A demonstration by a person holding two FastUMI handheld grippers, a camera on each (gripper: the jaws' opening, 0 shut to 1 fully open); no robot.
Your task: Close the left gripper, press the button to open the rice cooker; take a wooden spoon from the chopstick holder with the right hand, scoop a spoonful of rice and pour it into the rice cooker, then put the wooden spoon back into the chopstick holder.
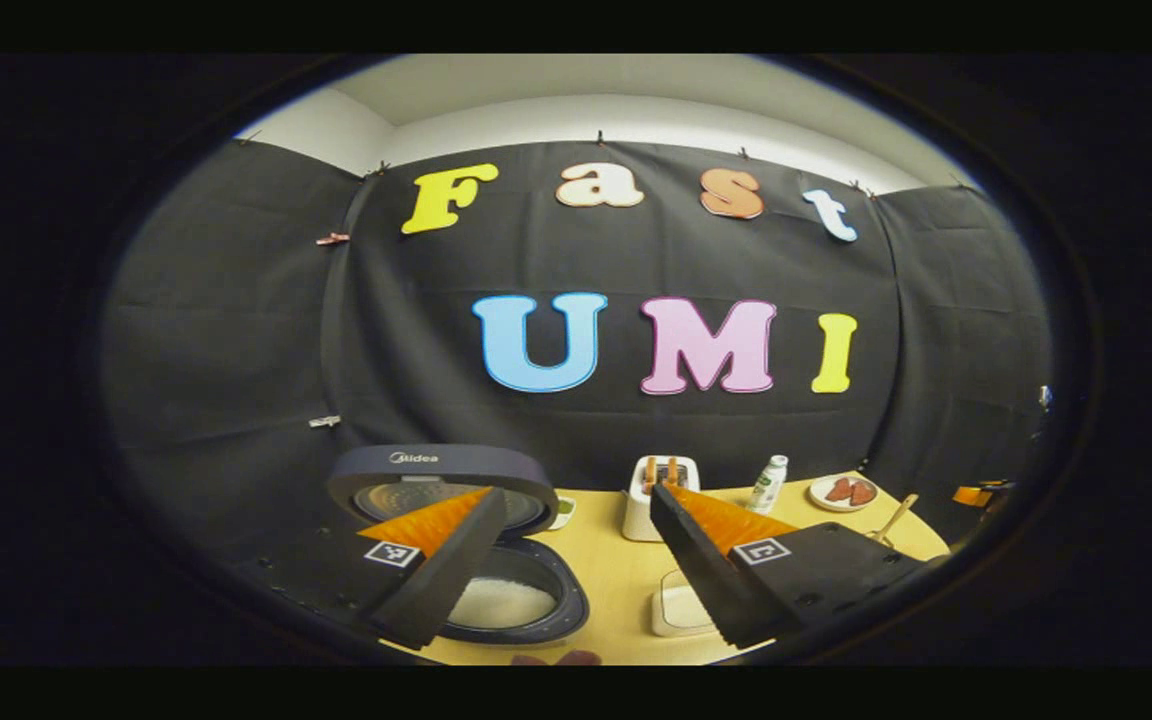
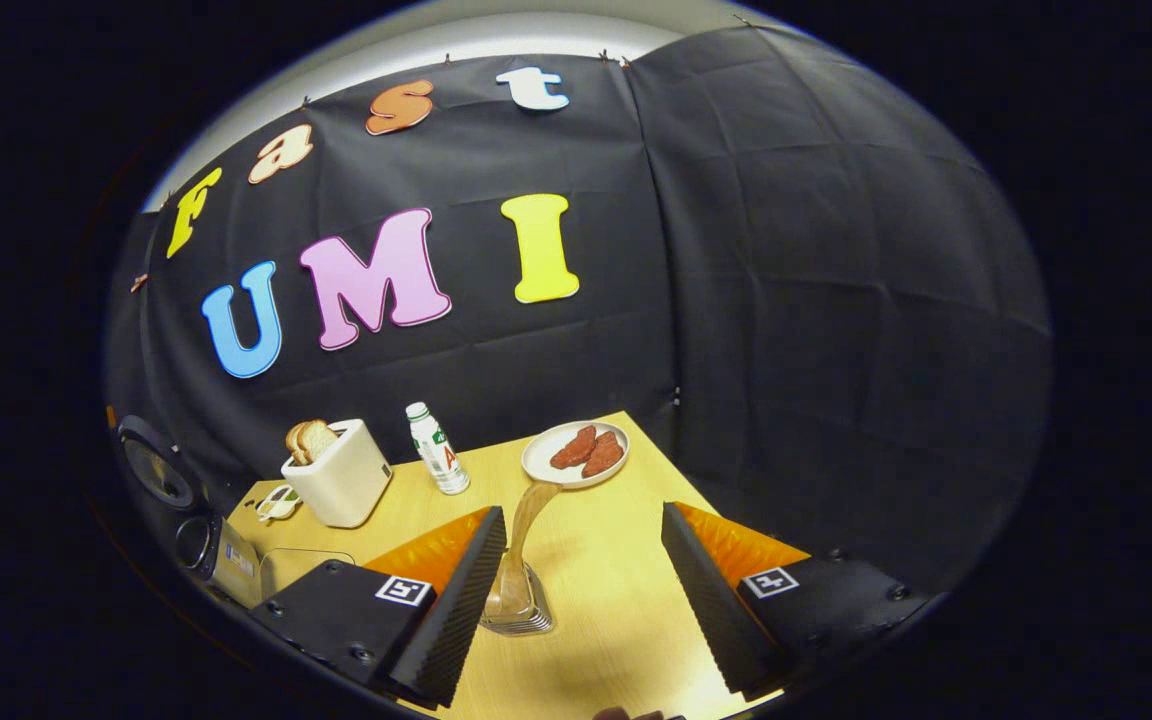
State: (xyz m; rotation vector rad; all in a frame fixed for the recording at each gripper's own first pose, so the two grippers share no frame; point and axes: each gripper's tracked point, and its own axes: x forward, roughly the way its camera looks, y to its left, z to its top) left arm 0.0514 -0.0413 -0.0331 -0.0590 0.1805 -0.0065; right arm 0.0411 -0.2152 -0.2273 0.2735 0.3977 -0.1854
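Note:
The rice cooker (image 1: 526, 610) stands open, its lid (image 1: 441, 480) tipped up and white rice showing in the pot. My left gripper (image 1: 576, 590) hovers open in front of it, holding nothing. A small white container (image 1: 681, 605) sits between its fingers on the table. In the right gripper view, the wooden spoon (image 2: 528, 520) stands upright in a clear chopstick holder (image 2: 518, 605). My right gripper (image 2: 586, 610) is open around the holder, which sits close to the left finger (image 2: 456, 610). The spoon (image 1: 894, 518) also shows far right in the left gripper view.
On the wooden table (image 2: 616, 560) stand a white toaster (image 2: 341, 472) with bread, a small bottle (image 2: 436, 448) and a plate of sausages (image 2: 576, 452). A small cup (image 2: 279, 503) lies by the toaster. The cooker's lid (image 2: 161, 470) shows at the left edge.

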